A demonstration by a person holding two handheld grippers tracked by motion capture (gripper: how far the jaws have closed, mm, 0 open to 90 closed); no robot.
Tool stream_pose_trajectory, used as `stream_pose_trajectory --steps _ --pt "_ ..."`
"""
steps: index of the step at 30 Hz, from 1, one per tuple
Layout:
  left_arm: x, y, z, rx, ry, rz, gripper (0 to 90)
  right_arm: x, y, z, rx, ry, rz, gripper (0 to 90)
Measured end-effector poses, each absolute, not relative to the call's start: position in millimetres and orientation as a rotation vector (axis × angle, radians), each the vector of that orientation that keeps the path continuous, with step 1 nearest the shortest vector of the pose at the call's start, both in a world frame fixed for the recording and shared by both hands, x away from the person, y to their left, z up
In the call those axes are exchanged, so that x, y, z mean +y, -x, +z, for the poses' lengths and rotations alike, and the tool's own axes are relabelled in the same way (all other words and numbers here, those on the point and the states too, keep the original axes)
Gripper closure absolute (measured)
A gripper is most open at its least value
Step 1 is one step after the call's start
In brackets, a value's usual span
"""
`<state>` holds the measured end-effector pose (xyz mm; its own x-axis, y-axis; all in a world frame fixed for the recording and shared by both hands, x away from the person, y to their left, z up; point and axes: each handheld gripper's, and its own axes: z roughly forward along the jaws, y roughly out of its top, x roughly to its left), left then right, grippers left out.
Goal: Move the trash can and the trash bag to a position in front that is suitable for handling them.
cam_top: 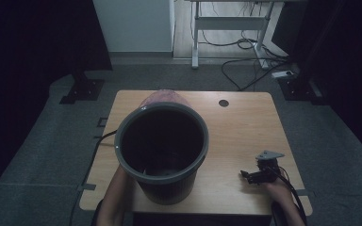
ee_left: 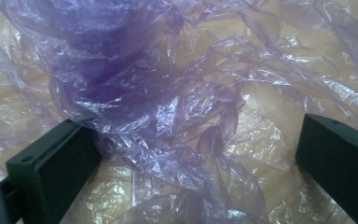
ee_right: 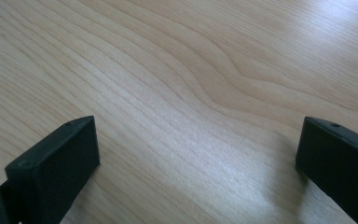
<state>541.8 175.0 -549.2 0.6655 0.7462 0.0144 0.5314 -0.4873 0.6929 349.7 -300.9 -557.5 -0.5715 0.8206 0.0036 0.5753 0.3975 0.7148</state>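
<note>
Left gripper view: purple bag point(ee_left: 168, 107) between spread jaws

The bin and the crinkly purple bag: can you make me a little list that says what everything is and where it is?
bin: dark round bin, upright, open top, near the table's front edge
bag: thin purple plastic bag, crumpled on the wood, peeking out behind the bin
left gripper: open, jaws on either side of the crumpled plastic
right gripper: open, low over bare wood, right of the bin
table: light wooden table
</note>
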Motion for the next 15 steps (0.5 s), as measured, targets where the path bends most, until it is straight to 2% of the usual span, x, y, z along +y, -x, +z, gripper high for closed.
stream_pose_trajectory --steps 10,15 --pt "136.3 -544.1 -549.4 0.842 -2.260 0.358 0.0 -291.6 -359.1 -556.4 2.353 -1.171 0.976 0.0" --pt "138.7 -543.8 -544.6 0.804 -2.285 0.357 0.0 -292.4 -362.1 -553.3 2.350 -1.170 0.971 2.6"
